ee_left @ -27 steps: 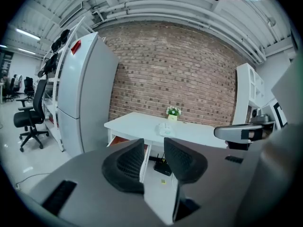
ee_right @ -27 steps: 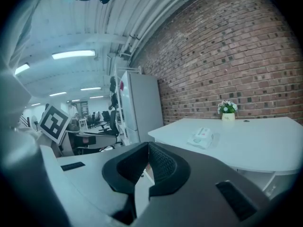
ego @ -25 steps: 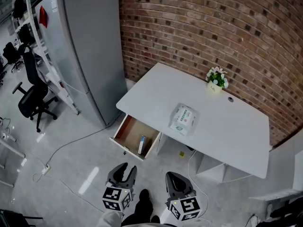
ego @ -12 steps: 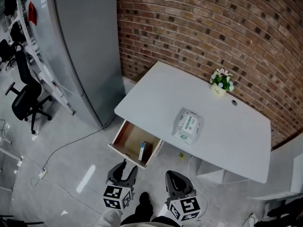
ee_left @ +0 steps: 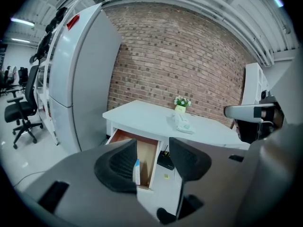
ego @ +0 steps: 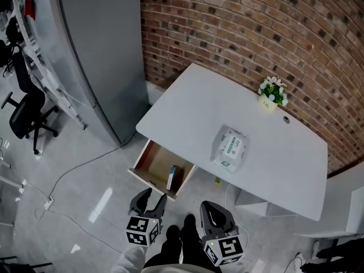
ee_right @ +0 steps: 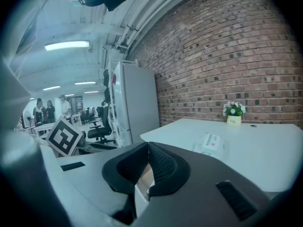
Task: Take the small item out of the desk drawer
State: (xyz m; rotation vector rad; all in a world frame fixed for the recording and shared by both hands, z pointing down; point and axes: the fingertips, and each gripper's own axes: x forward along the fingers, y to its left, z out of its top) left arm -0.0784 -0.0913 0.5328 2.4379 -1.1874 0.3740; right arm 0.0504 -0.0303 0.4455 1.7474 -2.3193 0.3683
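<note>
Red-brown brick wall (ego: 256,33), rough and lined with mortar, is running behind everything, and a pale grey glossy floor (ego: 74,175) is throwing back the ceiling lights below it. A tall, smooth-sided grey cabinet (ego: 96,50) is standing at the left, near one rounded corner of the white flat-topped bench (ego: 193,112). A black wheeled office chair (ego: 25,110) is sitting further left, well apart from the bench.

Under the bench's near edge a shallow wooden drawer (ego: 149,162) is hanging open, facing the two grippers directly. The left gripper (ego: 152,198) is hovering near the drawer front. Its black ribbed jaws are spread wide, having just been opening, and are gripping nothing. The right gripper (ego: 209,209) is hovering beside it, jaws pressed together and empty.

On the bench a soft white-and-green plastic packet (ego: 230,149) is lying flat, and a small pot of white flowers (ego: 273,91) is standing near the wall. The slim white-and-blue box (ego: 171,176), the small item, is standing on edge inside the drawer toward its right side, untouched. A thin pale cable (ego: 79,169) is trailing across the floor.
</note>
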